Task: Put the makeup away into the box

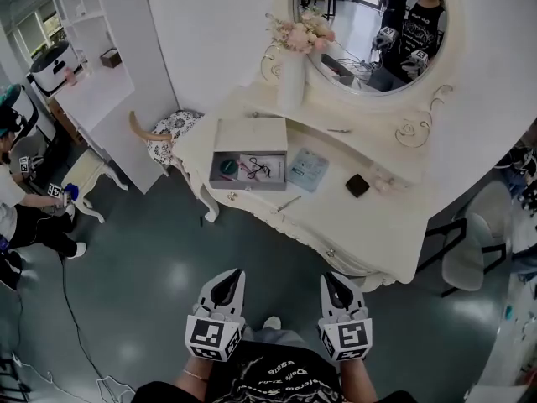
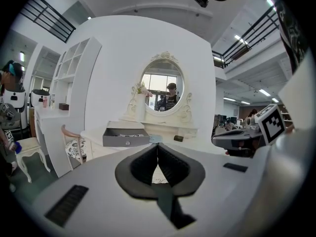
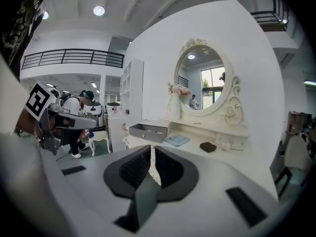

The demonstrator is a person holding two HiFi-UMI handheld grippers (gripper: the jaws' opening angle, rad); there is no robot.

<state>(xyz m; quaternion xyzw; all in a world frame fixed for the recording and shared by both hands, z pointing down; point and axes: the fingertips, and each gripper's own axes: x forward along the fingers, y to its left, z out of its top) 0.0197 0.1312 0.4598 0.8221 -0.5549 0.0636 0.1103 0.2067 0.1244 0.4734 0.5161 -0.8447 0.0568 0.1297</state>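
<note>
An open grey box (image 1: 248,133) stands on the white dressing table (image 1: 369,225), with small makeup items inside. To its right lie a pale blue packet (image 1: 308,169), a dark compact (image 1: 357,185) and a small pinkish item (image 1: 383,182). A thin stick (image 1: 288,201) rests near the front edge. My left gripper (image 1: 229,275) and right gripper (image 1: 333,277) hover over the floor, well short of the table, both pointing at it. Both are shut and hold nothing. The left gripper view shows the box (image 2: 126,137) straight ahead; the right gripper view shows the compact (image 3: 208,146).
A vase of flowers (image 1: 292,70) and a round mirror (image 1: 369,32) stand at the table's back. A chair with a patterned cushion (image 1: 172,128) is at the table's left end, a white stool (image 1: 468,254) at its right. A person (image 1: 21,212) sits far left.
</note>
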